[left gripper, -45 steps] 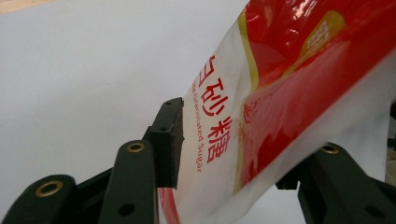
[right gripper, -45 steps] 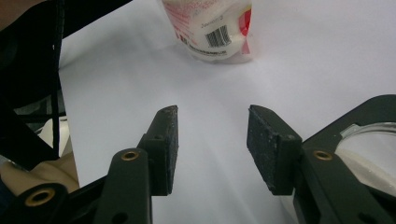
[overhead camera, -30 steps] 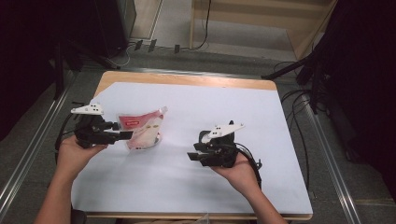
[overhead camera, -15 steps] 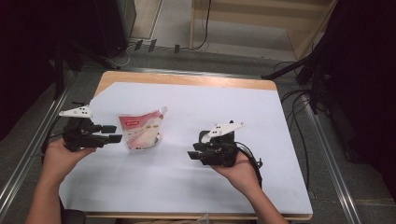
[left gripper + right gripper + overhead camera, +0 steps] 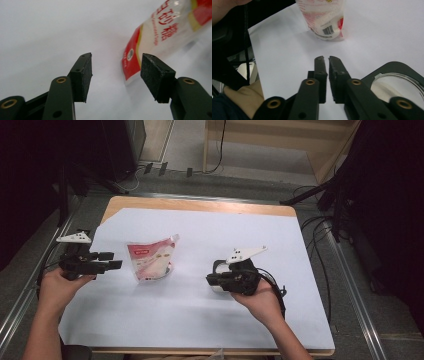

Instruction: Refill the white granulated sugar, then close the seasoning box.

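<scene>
a wooden counter [image 5: 200, 205] under a white sheet [image 5: 210, 315], grey floor and black cables around it. the red-and-white pouch [image 5: 150, 260] lies on the sheet's left half. my left gripper [image 5: 102, 261] sits just left of it, jaws parted and just opening, nothing between them. my right gripper [image 5: 212, 280], well apart from the pouch, has just closed its jaws on nothing, beside a round glass-topped thing [image 5: 397, 87].

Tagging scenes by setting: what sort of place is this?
Likely a lab or data-collection workspace: a wooden table under a white paper sheet, loose black cables on the grey floor, and dark black curtains on both sides.
</scene>
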{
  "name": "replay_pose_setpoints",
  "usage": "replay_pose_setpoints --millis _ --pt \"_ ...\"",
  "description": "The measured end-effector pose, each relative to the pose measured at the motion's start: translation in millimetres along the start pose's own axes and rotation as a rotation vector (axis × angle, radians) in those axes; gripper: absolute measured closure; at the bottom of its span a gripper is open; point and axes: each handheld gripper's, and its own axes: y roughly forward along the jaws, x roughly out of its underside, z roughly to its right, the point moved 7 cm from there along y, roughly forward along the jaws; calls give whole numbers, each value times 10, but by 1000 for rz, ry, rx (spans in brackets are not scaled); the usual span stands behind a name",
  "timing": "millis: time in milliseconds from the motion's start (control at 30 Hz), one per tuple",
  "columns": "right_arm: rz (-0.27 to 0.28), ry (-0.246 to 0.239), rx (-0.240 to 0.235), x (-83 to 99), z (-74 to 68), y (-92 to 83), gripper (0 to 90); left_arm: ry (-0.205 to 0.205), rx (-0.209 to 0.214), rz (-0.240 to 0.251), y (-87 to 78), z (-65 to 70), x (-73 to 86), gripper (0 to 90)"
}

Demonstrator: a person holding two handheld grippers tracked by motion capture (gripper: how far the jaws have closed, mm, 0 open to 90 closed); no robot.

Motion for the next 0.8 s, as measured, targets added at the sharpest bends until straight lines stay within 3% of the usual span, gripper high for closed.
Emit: replay_pose_setpoints --millis 200,400,700,800 --pt "8 4 7 -60 56 -150 900 4 -32 24 70 -7 -45 449" --pt "36 22 49 -119 182 -366 900 -1 -2 -15 143 15 -45 429" --pt "73 60 93 -139 378 -606 900 -1 -12 -17 198 25 -63 416" --pt "76 71 106 -129 431 -643 900 20 -17 -11 204 38 -68 422"
